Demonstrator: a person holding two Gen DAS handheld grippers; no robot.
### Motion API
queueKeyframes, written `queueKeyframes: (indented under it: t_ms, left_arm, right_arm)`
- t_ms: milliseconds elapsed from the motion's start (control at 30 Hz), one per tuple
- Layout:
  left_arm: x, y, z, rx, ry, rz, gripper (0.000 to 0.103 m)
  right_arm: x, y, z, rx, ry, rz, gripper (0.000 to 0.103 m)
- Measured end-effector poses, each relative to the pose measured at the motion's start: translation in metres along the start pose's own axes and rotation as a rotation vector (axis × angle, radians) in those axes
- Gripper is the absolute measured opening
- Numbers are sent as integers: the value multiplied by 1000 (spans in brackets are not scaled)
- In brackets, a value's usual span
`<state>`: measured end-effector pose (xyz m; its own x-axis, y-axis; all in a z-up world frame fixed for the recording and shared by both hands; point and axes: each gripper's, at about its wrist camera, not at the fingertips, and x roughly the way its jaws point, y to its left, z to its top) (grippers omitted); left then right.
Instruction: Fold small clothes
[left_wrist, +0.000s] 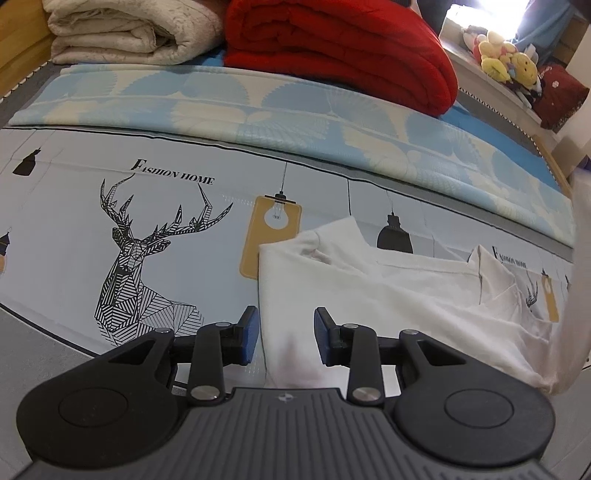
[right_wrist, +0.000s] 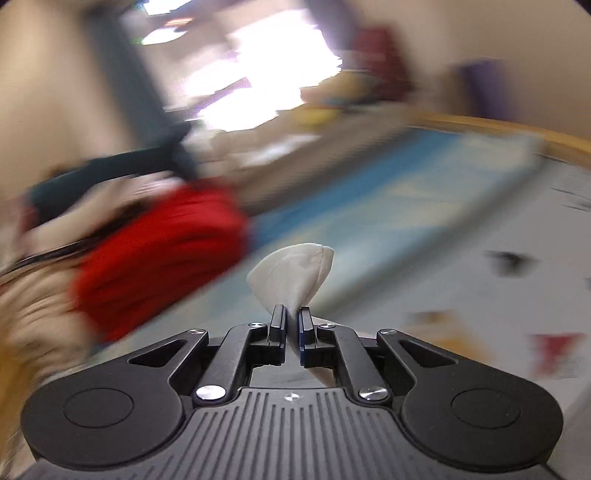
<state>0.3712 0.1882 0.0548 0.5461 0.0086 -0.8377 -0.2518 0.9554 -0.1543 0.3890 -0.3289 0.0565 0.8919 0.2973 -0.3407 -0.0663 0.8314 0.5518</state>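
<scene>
Two tools at work on one white shirt (left_wrist: 369, 291), spread on the printed bed sheet (left_wrist: 74, 229), right of the deer print (left_wrist: 147, 254). Best to carry the pinched corner over in a smooth arc, keeping the cloth taut, and lay it edge to edge before letting go. Worth keeping the near edge pinned so nothing slides. Left tool (left_wrist: 283, 334): partly open, gripping nothing, poised over the shirt's near left edge; contact with the cloth not certain. Right tool (right_wrist: 292, 325): clamped narrow on a bunched white corner (right_wrist: 295, 269) of the shirt, lifted off the bed, background smeared with motion. Red blanket (left_wrist: 343, 44) folded at the far side.
</scene>
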Motion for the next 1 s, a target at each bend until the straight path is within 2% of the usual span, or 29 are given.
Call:
queueKeyframes:
  t_ms: [67,133,167,200,233,333,433,567,667,800,1000]
  left_arm:
    - [-1,3,0,-13,5,-3,36]
    - [-1,7,0,-31,9,-10,36]
    - [-1,10,0,-40,12,-14,36]
    - [-1,13,0,-47,14,-17,36]
    - [-1,15,0,-52,16,-19,36]
    - [-1,21,0,-64,18,-26,36]
    - [2,22,1,-79,25,-43,36]
    - [18,17,-4,-110,73,-109,36]
    - [34,10,-10,-121,115,-131,36]
    - [53,-1,-17,-125,149,-107,36]
    - [74,-21,-26,-92,187,-57,36]
  right_arm:
    - [5,65,-20,-55,47,179,10]
    - [18,116,-49,-77,167,327,21]
    - [26,133,-64,-77,242,374,34]
    - [32,144,-79,-76,306,398,39]
    - [37,150,-91,-76,355,399,39]
    - [41,146,-96,-101,402,344,39]
    - [30,129,-68,-113,358,244,39]
    - [11,85,-35,-49,329,71,43]
    - [-9,47,-29,-14,323,-59,44]
    - [-20,4,-41,17,326,-191,45]
    - [-5,-7,-60,-73,366,-225,45]
